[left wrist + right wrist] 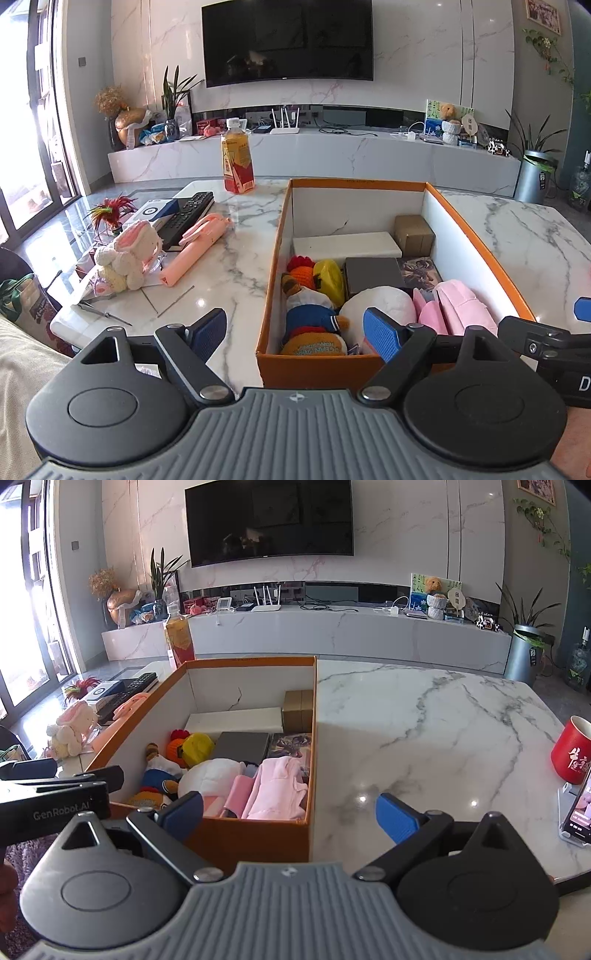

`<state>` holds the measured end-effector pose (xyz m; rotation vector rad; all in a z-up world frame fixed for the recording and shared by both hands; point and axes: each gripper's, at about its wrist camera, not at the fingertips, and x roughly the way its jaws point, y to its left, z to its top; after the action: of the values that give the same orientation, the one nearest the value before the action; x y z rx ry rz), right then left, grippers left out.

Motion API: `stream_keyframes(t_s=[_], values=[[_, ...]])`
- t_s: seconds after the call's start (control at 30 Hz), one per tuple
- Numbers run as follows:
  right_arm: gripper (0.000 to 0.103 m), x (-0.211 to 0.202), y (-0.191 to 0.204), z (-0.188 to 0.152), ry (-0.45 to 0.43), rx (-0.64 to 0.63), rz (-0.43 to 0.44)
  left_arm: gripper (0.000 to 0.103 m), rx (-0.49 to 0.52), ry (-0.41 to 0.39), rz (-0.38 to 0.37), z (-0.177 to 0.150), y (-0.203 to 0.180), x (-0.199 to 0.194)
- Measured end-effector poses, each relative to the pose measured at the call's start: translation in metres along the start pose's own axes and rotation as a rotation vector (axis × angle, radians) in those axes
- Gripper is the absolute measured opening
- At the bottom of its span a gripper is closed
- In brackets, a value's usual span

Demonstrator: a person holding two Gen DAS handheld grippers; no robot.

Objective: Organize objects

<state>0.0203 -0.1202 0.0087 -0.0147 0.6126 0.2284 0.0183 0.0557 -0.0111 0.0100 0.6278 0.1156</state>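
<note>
An orange cardboard box (pixel 476 236) stands on the marble table (pixel 236 258), packed with plush toys, small boxes and pink cloth (pixel 461 306). My left gripper (pixel 295 334) hangs open over the box's near left corner, nothing between its blue pads. My right gripper (pixel 290 812) is open too, over the box's (pixel 258 834) near right corner. Left of the box lie a crocheted white and pink plush (pixel 127 258), a pink folded item (pixel 195 247), a black remote (pixel 186 218) and a blue and white box (pixel 157 212). An orange drink bottle (pixel 237 157) stands upright behind them.
A red mug (pixel 570 753) and a phone on a stand (pixel 578 812) sit at the table's right edge. Bare marble (pixel 424 731) spreads right of the box. Scissors (pixel 105 314) and a red feathery ornament (pixel 110 214) lie at the far left. A TV console runs along the back wall.
</note>
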Motion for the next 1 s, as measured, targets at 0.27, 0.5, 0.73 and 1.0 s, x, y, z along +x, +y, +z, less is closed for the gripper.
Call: stream_keyframes(t_s=[0.27, 0.5, 0.73, 1.0], values=[[0.100, -0.0003, 0.0022, -0.0017, 0.010, -0.008, -0.002, 0.096, 0.000, 0.009, -0.004, 0.0008, -0.0014, 0.0023], [0.100, -0.0022, 0.0041, -0.0018, 0.007, -0.014, -0.001, 0.096, 0.001, 0.016, 0.003, 0.0001, -0.0018, 0.0018], [0.100, -0.0055, 0.0062, -0.0014, 0.001, -0.018, 0.003, 0.096, -0.002, 0.012, 0.007, 0.0009, -0.0008, -0.0016], [0.100, -0.0062, 0.0069, -0.0015, 0.000, -0.018, 0.003, 0.096, -0.004, 0.016, 0.009, 0.0007, -0.0005, -0.0031]])
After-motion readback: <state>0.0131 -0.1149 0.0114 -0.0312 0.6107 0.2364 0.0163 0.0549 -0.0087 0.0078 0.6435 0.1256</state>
